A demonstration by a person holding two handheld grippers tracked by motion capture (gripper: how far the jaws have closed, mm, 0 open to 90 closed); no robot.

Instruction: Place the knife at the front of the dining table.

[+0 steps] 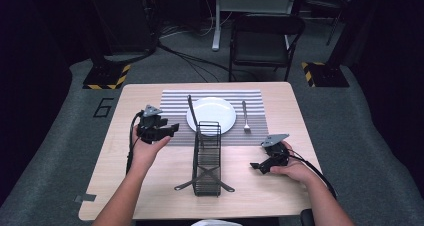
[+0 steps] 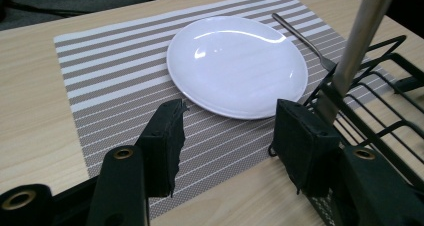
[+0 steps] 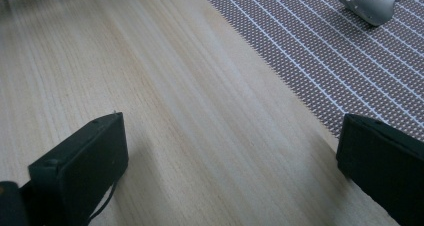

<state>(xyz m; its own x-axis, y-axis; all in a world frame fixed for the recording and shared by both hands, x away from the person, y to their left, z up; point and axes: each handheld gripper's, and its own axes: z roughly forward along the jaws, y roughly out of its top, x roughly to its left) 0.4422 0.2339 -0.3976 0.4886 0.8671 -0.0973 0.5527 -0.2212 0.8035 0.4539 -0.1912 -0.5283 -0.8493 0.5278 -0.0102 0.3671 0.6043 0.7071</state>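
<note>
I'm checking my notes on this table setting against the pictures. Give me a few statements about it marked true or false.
1. The white plate sits on the striped placemat. True.
2. The fork lies on the plate. False: it lies on the placemat, to the right of the plate.
3. The left gripper is clamped on the plate. False: its jaws stand apart with nothing between them, short of the plate's rim.
4. A long metal utensil stands leaning in the black wire rack. True.
5. The right gripper holds the fork. False: it is open over bare tabletop.
</note>
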